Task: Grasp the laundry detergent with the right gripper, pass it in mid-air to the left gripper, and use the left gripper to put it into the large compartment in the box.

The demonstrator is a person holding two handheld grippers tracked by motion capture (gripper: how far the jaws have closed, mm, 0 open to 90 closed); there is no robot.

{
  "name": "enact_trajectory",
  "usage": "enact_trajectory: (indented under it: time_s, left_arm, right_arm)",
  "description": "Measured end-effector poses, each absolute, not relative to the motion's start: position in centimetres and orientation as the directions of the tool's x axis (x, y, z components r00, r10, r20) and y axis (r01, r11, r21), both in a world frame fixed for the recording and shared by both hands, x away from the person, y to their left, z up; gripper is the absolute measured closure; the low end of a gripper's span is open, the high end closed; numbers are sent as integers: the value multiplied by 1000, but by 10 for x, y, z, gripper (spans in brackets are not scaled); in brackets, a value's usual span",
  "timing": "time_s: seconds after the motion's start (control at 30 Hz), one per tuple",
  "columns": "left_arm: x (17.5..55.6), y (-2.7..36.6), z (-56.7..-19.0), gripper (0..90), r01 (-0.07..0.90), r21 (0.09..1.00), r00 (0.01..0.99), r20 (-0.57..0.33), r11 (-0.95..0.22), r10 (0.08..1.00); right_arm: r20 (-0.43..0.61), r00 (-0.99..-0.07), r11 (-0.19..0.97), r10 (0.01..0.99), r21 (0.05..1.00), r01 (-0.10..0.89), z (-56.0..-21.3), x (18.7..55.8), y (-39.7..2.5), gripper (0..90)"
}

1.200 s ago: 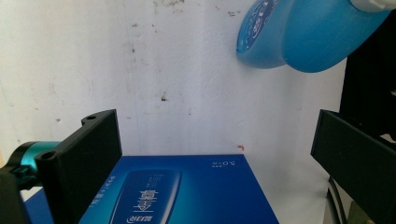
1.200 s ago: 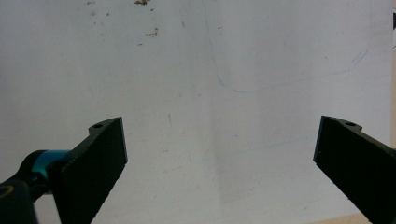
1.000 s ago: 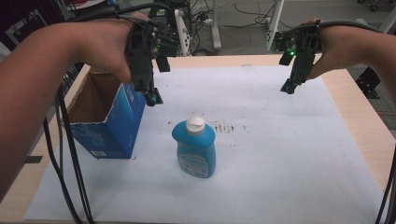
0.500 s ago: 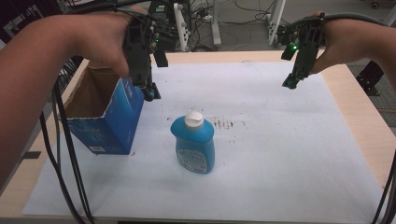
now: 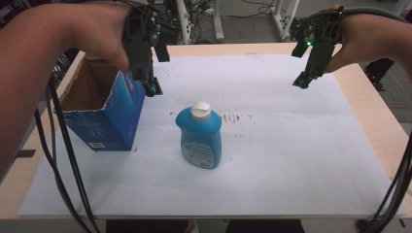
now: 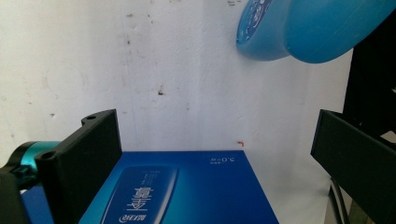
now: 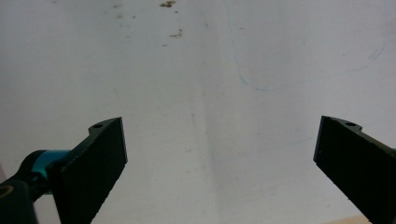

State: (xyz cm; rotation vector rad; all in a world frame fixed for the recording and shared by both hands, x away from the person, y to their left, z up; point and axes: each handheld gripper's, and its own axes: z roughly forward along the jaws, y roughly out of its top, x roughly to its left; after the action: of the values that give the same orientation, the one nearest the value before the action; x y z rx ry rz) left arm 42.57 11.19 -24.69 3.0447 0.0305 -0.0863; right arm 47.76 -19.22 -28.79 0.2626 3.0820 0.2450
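Note:
A blue bottle (image 5: 200,137) with a white cap stands upright in the middle of the white sheet (image 5: 272,160). To its left stands an open blue cardboard box (image 5: 104,114). My left gripper (image 5: 151,90) hangs open above the box's right wall, pointing down. In the left gripper view the box's blue printed side (image 6: 187,191) lies between the jaws and the bottle (image 6: 313,28) shows at the top right. My right gripper (image 5: 303,82) is held open above the sheet's far right part, with nothing between its jaws (image 7: 219,154).
The wooden table's edge (image 5: 374,116) runs along the right side of the sheet. Black cables (image 5: 58,160) trail down the left side, others at the bottom right corner. Stands and equipment crowd the floor beyond the table's far edge.
Both grippers have shifted a little toward the table's far side. The bottle and the box have not moved.

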Motion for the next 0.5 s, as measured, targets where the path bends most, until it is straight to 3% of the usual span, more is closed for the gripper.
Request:
enact_trajectory:
  time_s: [0.5]
  left_arm:
    - [417,116,-264,17,22,82,998,-63,-996,17]
  right_arm:
    - [-19,-990,972,141,194,135,-301,418,-185,19]
